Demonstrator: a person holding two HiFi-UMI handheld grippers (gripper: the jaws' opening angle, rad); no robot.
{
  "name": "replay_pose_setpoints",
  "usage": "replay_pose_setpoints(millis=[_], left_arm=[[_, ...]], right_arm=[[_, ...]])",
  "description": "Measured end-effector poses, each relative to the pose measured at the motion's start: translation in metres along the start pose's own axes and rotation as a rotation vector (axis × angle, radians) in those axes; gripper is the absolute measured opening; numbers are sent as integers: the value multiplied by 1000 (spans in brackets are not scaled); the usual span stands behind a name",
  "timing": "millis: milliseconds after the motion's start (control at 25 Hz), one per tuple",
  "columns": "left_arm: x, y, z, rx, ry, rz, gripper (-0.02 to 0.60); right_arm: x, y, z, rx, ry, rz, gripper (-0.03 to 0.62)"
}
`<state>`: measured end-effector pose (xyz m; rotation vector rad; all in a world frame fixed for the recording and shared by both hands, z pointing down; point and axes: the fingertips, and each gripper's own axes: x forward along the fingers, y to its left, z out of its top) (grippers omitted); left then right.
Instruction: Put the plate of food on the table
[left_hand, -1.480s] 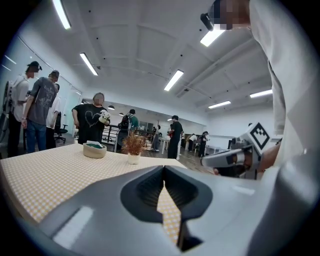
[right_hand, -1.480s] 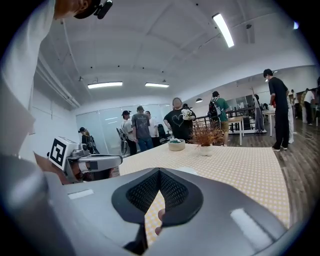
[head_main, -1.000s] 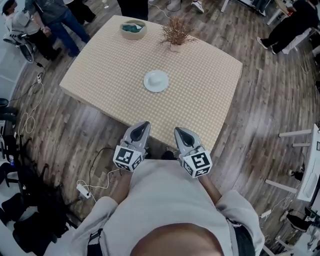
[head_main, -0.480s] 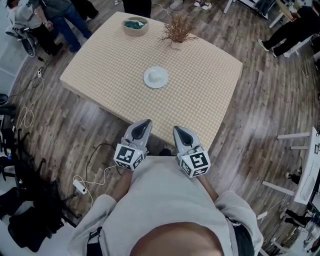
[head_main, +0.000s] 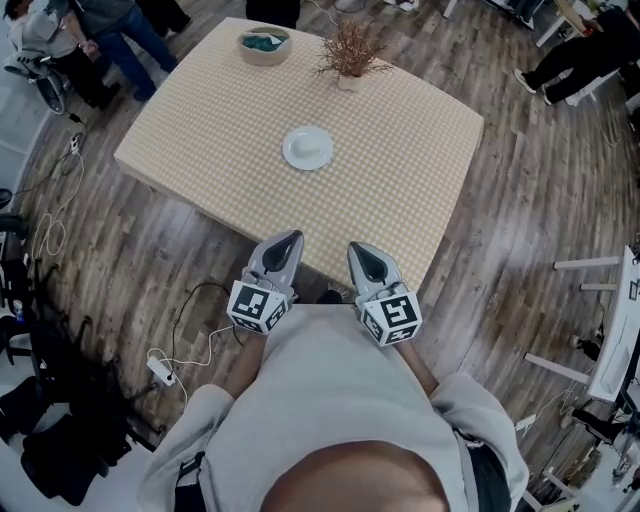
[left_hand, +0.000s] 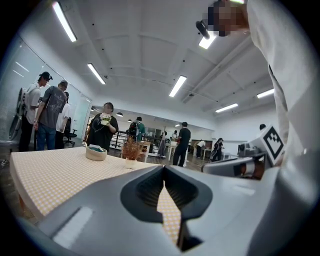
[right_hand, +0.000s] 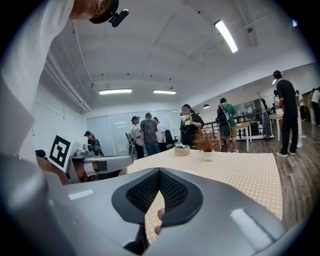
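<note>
The white plate (head_main: 307, 147) sits on the table (head_main: 400, 180), roughly at the middle of the checked cloth and well apart from both grippers; what lies on it is too small to tell. The left gripper (head_main: 289, 240) and the right gripper (head_main: 359, 249) hang side by side just in front of the person's chest, over the table's near edge, pointing toward the far edge. Each gripper view shows the same thing: tips pressed together, with nothing pinched between them. A small bowl (head_main: 264, 45) stands by the far left corner, and a pot of dried twigs (head_main: 350, 58) stands near the far edge, to the bowl's right. Several people (left_hand: 102, 127) stand beyond that edge, on the wood floor (head_main: 540, 180).
</note>
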<state>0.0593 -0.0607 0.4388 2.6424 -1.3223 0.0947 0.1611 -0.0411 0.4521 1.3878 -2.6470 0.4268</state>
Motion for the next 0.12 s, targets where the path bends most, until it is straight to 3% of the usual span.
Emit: replay_pose_setpoints(millis=[120], left_arm=[[5,-1,-3,0,0,-1,9]], right_arm=[[1,-7,-4,0,6,-5,-3]])
